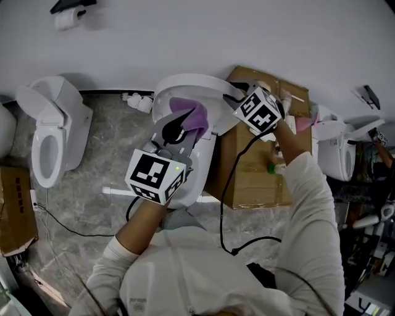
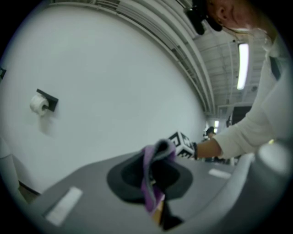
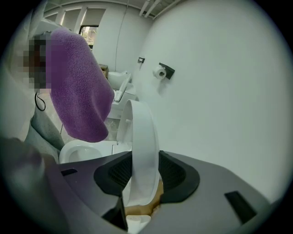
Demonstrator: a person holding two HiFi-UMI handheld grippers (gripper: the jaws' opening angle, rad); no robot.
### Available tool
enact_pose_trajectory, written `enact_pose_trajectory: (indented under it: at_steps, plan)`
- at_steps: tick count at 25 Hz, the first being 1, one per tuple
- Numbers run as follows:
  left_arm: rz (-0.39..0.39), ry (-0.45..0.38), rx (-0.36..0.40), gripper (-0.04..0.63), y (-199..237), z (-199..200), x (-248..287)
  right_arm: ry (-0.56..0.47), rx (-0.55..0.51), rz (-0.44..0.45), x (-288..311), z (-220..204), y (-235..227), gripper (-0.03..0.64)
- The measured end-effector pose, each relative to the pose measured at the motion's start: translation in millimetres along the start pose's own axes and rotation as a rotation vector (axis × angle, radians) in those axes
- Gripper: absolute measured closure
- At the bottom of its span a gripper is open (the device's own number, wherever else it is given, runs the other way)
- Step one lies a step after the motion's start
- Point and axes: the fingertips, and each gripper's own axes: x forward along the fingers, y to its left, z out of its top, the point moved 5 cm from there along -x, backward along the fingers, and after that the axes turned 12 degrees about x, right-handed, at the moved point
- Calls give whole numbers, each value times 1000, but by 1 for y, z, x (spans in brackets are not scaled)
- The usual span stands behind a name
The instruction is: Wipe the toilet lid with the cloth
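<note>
The white toilet lid [image 1: 192, 83] stands raised over the bowl of the middle toilet [image 1: 196, 165]. My right gripper [image 1: 231, 92] is shut on the lid's right edge; in the right gripper view the lid [image 3: 142, 151] runs upright between the two black pads of that gripper [image 3: 139, 176]. My left gripper [image 1: 179, 126] is shut on a purple cloth [image 1: 194, 117], held just in front of the lid's inner face. In the left gripper view the cloth [image 2: 153, 180] hangs folded between the jaws. The same cloth [image 3: 75, 91] shows large at the left of the right gripper view.
A second toilet [image 1: 52, 133] stands at the left and a third [image 1: 336, 148] at the right. A big cardboard box [image 1: 259, 163] sits right beside the middle toilet. A toilet roll holder [image 1: 71, 15] is on the wall. Cables lie on the marble floor [image 1: 99, 210].
</note>
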Motion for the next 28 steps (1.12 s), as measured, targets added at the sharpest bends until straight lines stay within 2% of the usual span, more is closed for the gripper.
enact_pose_trajectory:
  at_steps: [5, 15, 22, 28]
  plan:
    - [-91, -8, -11, 583, -11, -3, -35, 27, -8, -52, -15, -8, 45, 446]
    - [-192, -13, -34, 583, -49, -7, -90, 88, -47, -95, -47, -29, 133, 437]
    - [-216, 2, -33, 583, -68, -19, -131, 125, -56, -101, -56, -45, 188, 431]
    - [-213, 20, -38, 583, -84, -32, -160, 141, -53, -69, -62, -63, 237, 428]
